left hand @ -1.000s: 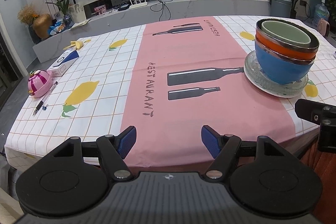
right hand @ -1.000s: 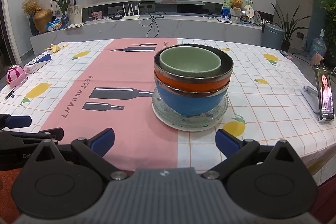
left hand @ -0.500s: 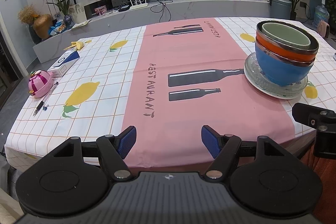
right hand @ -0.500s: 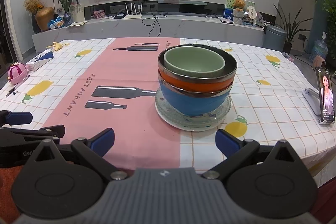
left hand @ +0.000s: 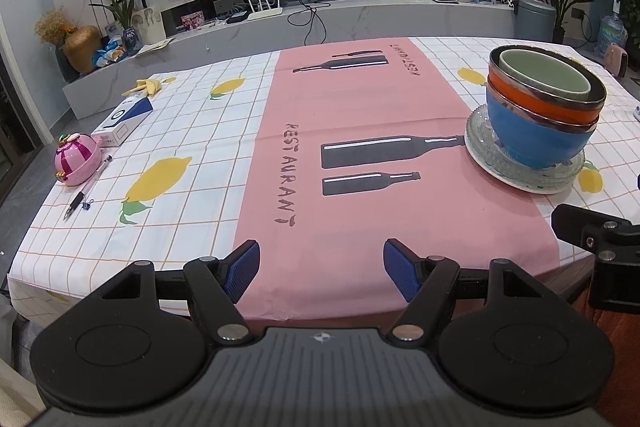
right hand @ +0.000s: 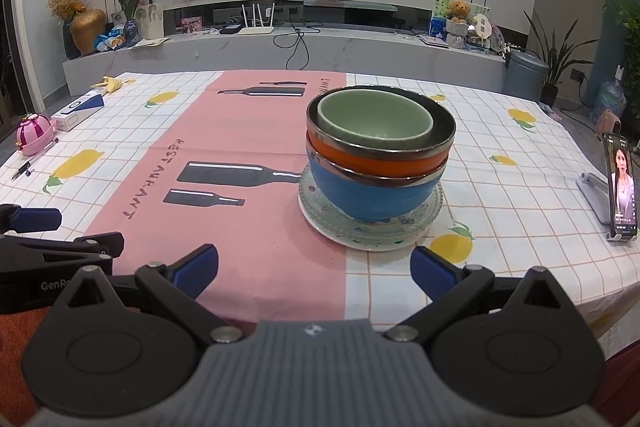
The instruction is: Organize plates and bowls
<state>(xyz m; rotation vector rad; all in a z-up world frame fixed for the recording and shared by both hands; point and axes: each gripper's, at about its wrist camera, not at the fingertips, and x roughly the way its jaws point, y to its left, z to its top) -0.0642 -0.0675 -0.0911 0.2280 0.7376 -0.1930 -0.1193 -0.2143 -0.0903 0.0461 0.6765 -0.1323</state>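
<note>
Left claw (left hand: 321,267): spread wide, nothing between the blue pads, hanging over the near edge of the counter (left hand: 200,131) above the pink strip of the tablecloth (left hand: 360,107).
Right claw (right hand: 314,269): also spread wide and empty, sitting at the near edge right in front of the stack.
Stack: blue bowl (right hand: 372,199) at the bottom, orange bowl (right hand: 360,157) nested in it, and a small green bowl (right hand: 374,121) inside that one, a bit off to the left of centre.
Plate: clear glass plate (right hand: 320,211) under the blue bowl, flat on the cloth where the pink strip meets the checked part.
Stack vs right claw: just ahead of it, pretty much centred between the pads, not touching.
Stack vs left claw: well off to its right and further back, apart from it.
Other stuff: phone on a stand (right hand: 620,183) at the right edge; pink toy (left hand: 76,159), pen (left hand: 86,189) and a small box (left hand: 124,121) far left.
</note>
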